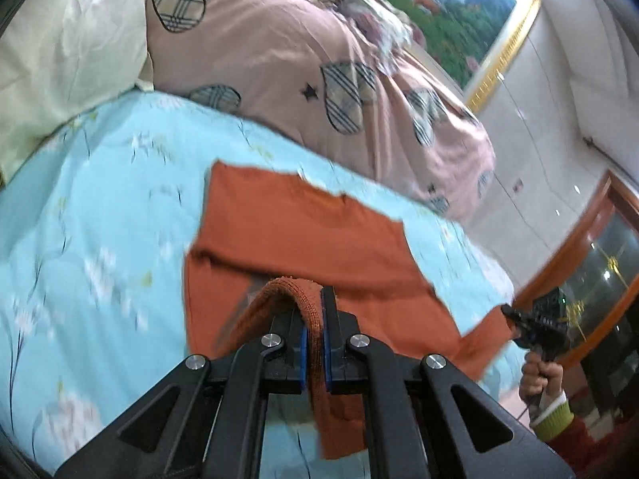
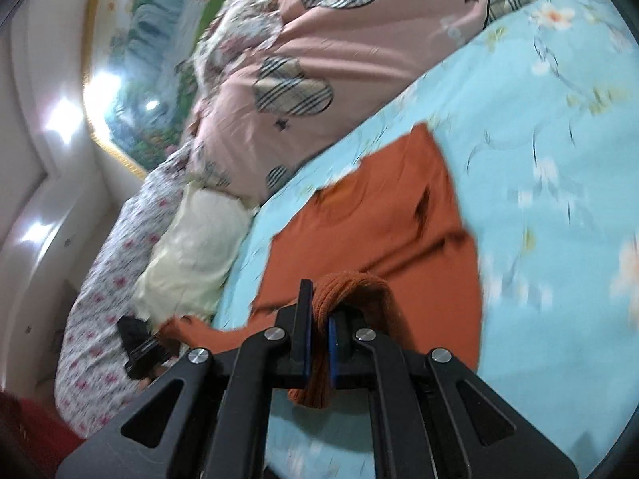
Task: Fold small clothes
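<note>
An orange knit garment lies spread on a light blue floral bed sheet. My left gripper is shut on a ribbed edge of the garment, which loops up over the fingers. My right gripper is shut on another ribbed edge of the same garment. The right gripper also shows in the left wrist view, pinching a stretched corner at the right. The left gripper shows in the right wrist view, holding a corner at the left. Both held edges are lifted off the sheet.
A pink quilt with plaid hearts is heaped at the far side of the bed. A cream pillow lies beside it. A framed landscape painting hangs on the wall, and a wood-framed glass cabinet stands at the right.
</note>
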